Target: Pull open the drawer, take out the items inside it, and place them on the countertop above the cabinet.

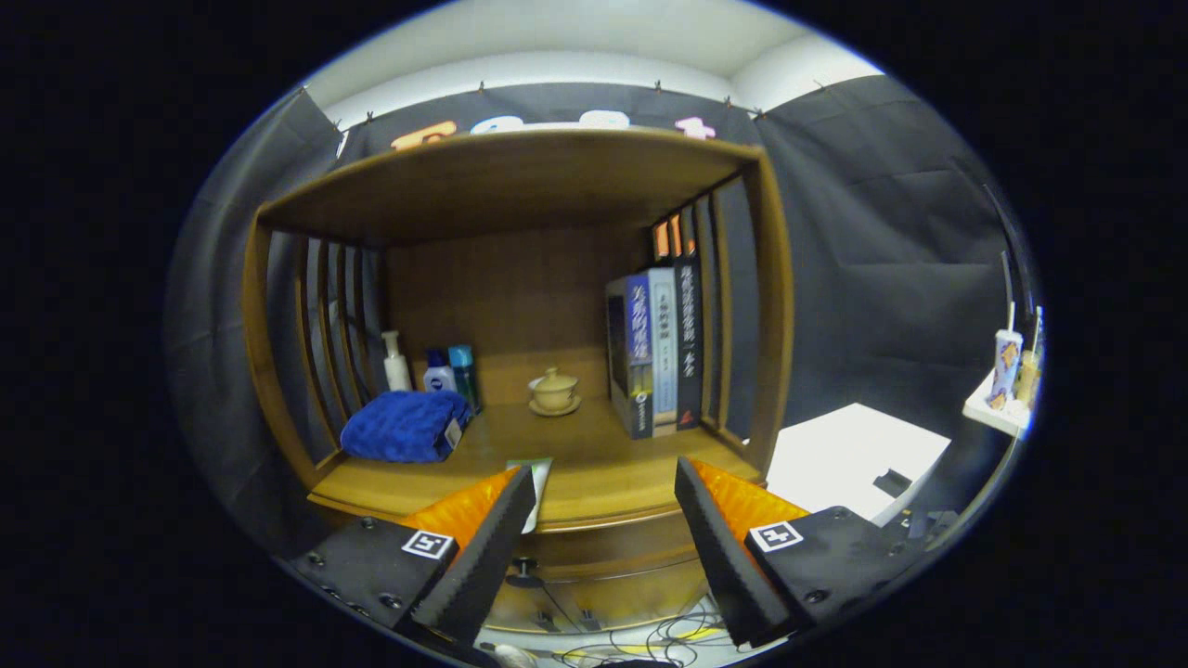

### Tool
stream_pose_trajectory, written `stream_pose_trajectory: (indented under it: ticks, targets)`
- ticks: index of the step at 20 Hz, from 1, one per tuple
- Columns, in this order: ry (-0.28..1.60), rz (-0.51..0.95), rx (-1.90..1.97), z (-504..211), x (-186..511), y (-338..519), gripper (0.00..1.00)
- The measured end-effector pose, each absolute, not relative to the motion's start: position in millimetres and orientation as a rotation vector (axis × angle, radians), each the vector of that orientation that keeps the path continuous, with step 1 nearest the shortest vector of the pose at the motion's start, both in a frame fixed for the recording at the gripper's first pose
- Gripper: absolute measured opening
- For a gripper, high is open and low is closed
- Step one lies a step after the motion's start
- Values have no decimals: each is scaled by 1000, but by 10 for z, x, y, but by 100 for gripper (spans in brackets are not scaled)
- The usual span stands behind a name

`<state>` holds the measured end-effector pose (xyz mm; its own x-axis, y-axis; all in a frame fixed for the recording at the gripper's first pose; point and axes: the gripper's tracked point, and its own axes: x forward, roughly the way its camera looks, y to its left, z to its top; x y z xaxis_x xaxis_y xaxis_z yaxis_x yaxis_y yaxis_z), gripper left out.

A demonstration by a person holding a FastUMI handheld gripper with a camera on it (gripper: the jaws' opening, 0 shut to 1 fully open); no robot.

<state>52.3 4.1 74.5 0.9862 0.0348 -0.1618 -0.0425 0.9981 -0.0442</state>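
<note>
while spread wide and gripping nothing, gripper [603,529] faces the wooden cabinet [520,278], fingers [483,547] apart in front of its countertop [603,468]. drawer [603,566] below that edge, between the fingers, shut as far as can be told. on the countertop: blue towel [406,425] at left, bottles [436,371] behind it, lidded cup [554,390] mid-back, books [661,343] upright at right, a flat green-white packet [534,478] by the left finger. cables [640,635] on the floor below.

drawer front [594,557] partly hidden behind the fingers [483,547]
</note>
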Motion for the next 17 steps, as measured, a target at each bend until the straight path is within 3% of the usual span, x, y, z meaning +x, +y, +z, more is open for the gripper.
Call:
stream_pose_trajectory:
  ticks: [7,17]
  targets:
    - [155,134,-65,961,553,34,99]
    - [176,104,-44,889,798,-122,99]
